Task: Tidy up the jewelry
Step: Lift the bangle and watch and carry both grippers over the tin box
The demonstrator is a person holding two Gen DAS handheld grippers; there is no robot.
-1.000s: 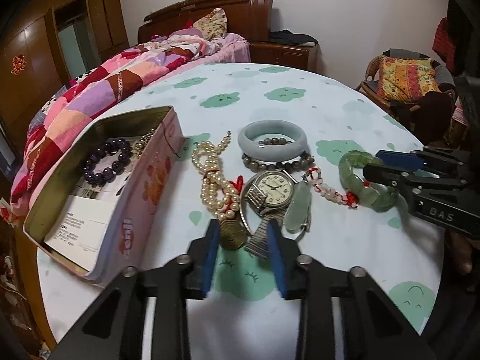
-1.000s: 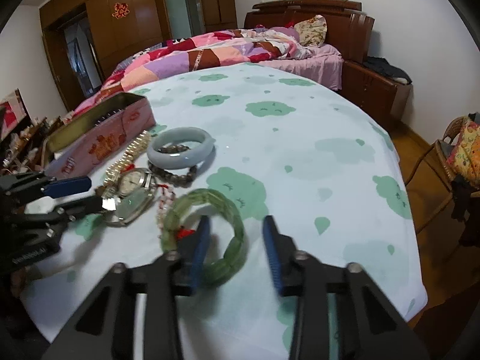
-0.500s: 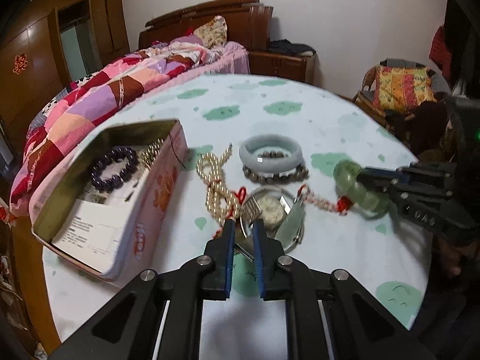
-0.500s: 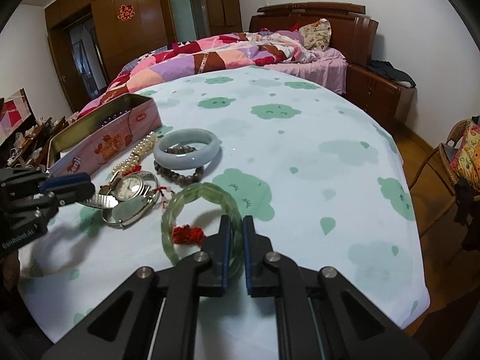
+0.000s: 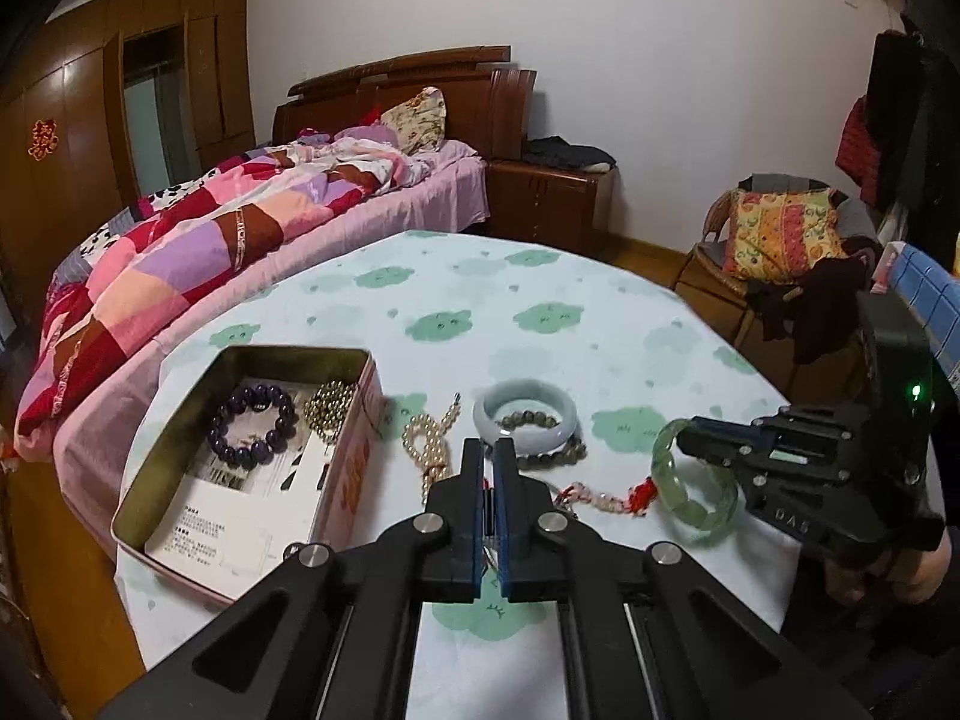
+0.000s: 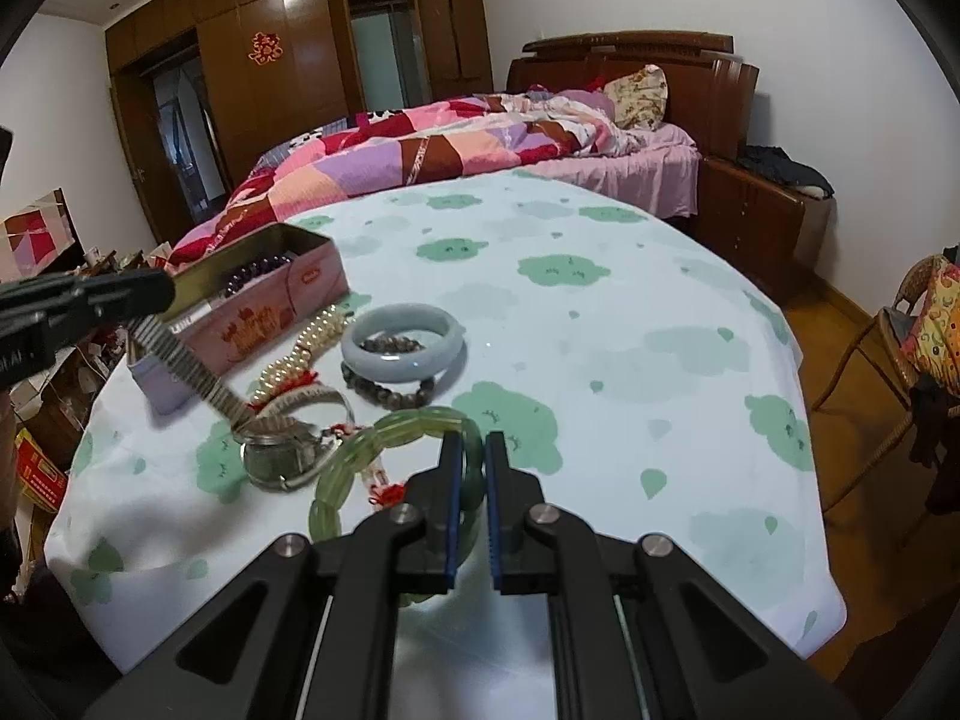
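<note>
From the left wrist, the left gripper (image 5: 487, 468) has its blue pads pressed almost together, with a thin sliver of metal band showing low in the gap. Ahead of it, on the tabletop (image 5: 540, 276) with its green-cloud cloth, lie a pearl strand (image 5: 429, 435), a pale jade bangle (image 5: 525, 417) sitting over a dark bead bracelet (image 5: 555, 456), and a red-knotted bead cord (image 5: 606, 499). The open tin (image 5: 354, 480) to the left holds a purple bead bracelet (image 5: 253, 429) and a gold bead bracelet (image 5: 329, 411). At right the right gripper (image 5: 696, 439) pinches the green bangle (image 5: 696, 489). From the right wrist, the right gripper (image 6: 473, 456) is closed on the rim of the green bangle (image 6: 354, 453), which tilts up off the cloth. At left the left gripper (image 6: 153, 294) grips the metal strap of the wristwatch (image 6: 276, 459), the strap pulled taut and slanting upward from the case, which rests beside the bangle.
</note>
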